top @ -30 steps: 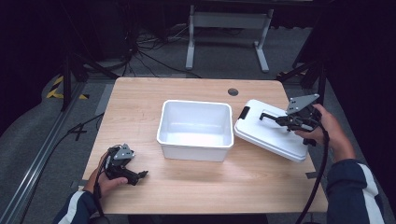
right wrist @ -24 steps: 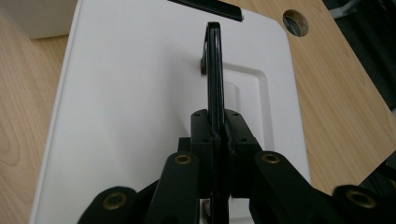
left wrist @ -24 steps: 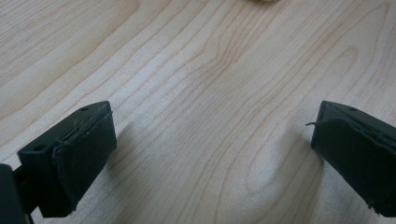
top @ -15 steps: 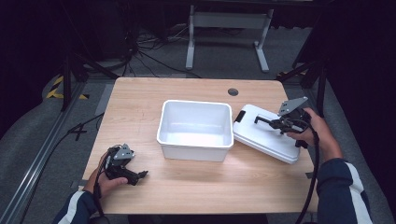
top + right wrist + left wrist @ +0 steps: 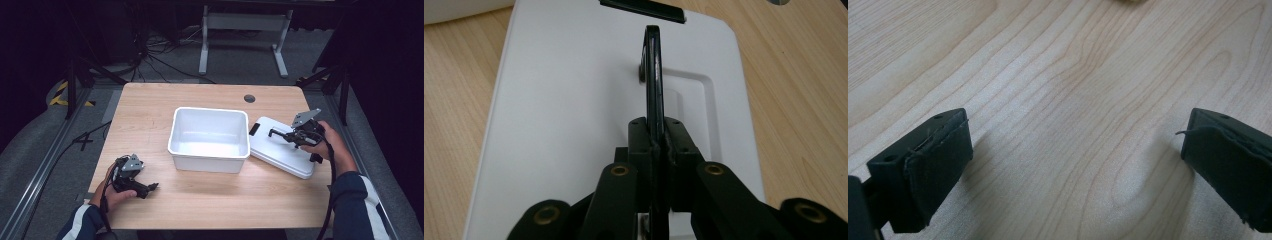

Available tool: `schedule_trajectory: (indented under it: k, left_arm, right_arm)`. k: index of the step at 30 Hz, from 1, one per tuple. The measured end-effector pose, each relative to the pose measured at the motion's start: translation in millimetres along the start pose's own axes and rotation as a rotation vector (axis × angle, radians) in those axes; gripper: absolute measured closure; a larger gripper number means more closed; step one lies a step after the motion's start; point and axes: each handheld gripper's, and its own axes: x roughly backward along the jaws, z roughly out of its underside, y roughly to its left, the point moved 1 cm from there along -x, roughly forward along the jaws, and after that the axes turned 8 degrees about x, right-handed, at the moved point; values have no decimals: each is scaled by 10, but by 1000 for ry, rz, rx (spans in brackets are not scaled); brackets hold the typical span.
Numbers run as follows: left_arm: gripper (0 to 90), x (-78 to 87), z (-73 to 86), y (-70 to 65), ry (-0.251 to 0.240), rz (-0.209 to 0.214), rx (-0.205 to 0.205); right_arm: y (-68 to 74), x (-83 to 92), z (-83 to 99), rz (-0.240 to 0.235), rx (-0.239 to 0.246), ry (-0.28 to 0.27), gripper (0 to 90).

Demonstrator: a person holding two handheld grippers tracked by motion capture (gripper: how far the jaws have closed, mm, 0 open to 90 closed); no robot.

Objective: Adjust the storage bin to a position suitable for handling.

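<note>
An open white bin (image 5: 209, 138) stands mid-table. To its right lies its white lid (image 5: 280, 148) (image 5: 574, 90), flat on the wood, with a black clip at its near end (image 5: 254, 129) (image 5: 642, 5). My right gripper (image 5: 289, 135) (image 5: 654, 137) is shut on the lid's black handle (image 5: 652, 75), which stands upright between the jaws. My left gripper (image 5: 146, 189) (image 5: 1073, 165) rests low over bare wood at the front left, jaws wide open with nothing between them.
The wooden table (image 5: 150, 110) has a round cable hole (image 5: 249, 98) at the back. Dark floor with cables and a metal frame leg (image 5: 240, 22) lies beyond the far edge. Bare wood spans the front between the two hands.
The right gripper has slid left along the lid with the handle in its jaws, and the lid has shifted slightly toward the bin. The left gripper has stayed put.
</note>
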Motion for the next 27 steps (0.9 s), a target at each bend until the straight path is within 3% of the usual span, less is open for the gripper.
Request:
schedule_trajectory:
  k: [9, 16, 22, 27]
  left_arm:
    - [5, 0, 0, 0, 0, 0, 0]
    - [5, 1, 0, 0, 1, 0, 0]
    - [5, 0, 0, 0, 1, 1, 1]
    - [5, 0, 1, 0, 0, 2, 1]
  right_arm:
    - [27, -107, 65, -16, -19, 19, 841]
    - [26, -115, 88, -20, -26, 4, 838]
    - [24, -75, 110, -18, -51, -15, 780]
    - [31, -36, 102, -4, -40, -9, 742]
